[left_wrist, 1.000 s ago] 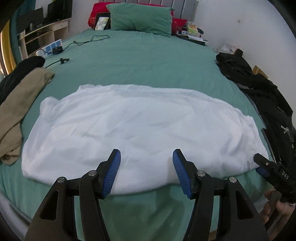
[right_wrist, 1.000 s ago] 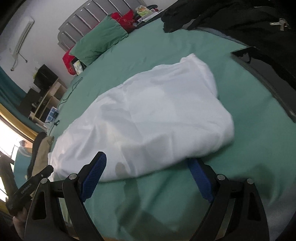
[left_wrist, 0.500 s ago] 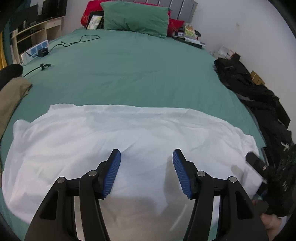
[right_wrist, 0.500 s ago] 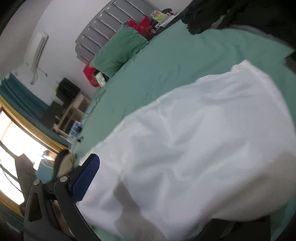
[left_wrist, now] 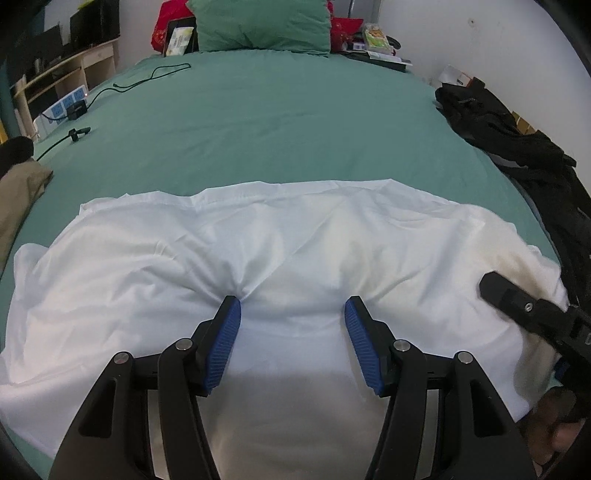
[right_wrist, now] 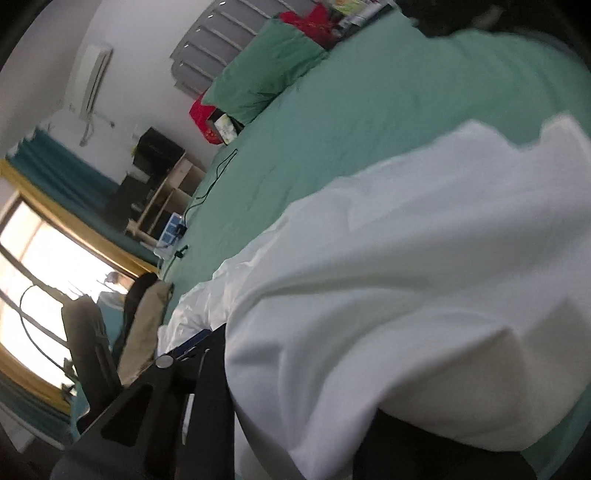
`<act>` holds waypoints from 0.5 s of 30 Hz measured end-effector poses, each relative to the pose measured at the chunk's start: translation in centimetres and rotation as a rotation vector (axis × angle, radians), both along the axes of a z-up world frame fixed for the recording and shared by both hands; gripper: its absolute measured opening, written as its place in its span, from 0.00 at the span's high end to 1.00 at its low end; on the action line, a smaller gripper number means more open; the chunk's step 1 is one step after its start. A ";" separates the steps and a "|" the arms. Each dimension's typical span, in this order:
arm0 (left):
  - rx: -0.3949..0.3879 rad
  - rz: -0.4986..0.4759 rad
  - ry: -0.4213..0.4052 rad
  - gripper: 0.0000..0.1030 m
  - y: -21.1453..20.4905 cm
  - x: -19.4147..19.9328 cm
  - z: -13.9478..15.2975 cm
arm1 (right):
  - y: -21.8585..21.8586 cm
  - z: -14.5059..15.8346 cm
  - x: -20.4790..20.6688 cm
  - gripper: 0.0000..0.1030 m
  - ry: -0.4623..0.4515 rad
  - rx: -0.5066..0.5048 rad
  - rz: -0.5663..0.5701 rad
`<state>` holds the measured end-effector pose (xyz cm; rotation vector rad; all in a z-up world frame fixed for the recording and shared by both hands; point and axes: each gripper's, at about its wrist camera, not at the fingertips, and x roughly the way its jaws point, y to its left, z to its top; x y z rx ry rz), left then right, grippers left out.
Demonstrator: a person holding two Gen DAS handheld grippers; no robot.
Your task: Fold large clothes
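A large white garment (left_wrist: 288,251) lies spread across the near part of a green bed (left_wrist: 280,122). My left gripper (left_wrist: 292,325) is open, its blue pads pressed down onto the cloth, which puckers at the left fingertip (left_wrist: 229,314). My right gripper's black body (left_wrist: 532,314) lies over the garment's right end. In the right wrist view the white garment (right_wrist: 406,277) fills the frame and drapes over the right gripper, hiding its jaws; only the left finger (right_wrist: 192,343) partly shows.
A black pile of clothes (left_wrist: 517,147) lies along the bed's right edge. A tan garment (left_wrist: 18,195) lies at the left edge. A green pillow (left_wrist: 262,26), cables (left_wrist: 147,77) and a power strip (left_wrist: 62,107) lie farther up the bed.
Both grippers moved forward and down onto the garment. The left pads now press into the cloth and bunch it. The cloth now covers the right gripper's jaws.
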<state>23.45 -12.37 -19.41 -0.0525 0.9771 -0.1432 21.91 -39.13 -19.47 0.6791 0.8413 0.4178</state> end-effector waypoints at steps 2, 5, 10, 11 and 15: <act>-0.004 -0.004 0.006 0.40 0.2 0.3 0.1 | 0.5 1.0 0.1 0.82 -0.010 -0.023 0.006; -0.025 -0.008 0.036 0.40 0.8 0.6 0.6 | 2.1 3.4 0.1 0.83 -0.055 -0.104 0.026; -0.078 -0.019 -0.008 0.40 3.0 -0.2 3.4 | 4.9 6.2 0.2 0.83 -0.096 -0.260 0.053; -0.074 -0.019 -0.031 0.40 3.7 -0.6 4.0 | 5.4 6.7 0.2 0.83 -0.096 -0.292 0.057; -0.060 0.032 -0.083 0.40 7.6 -2.2 5.8 | 7.4 8.2 0.7 0.83 -0.091 -0.399 0.060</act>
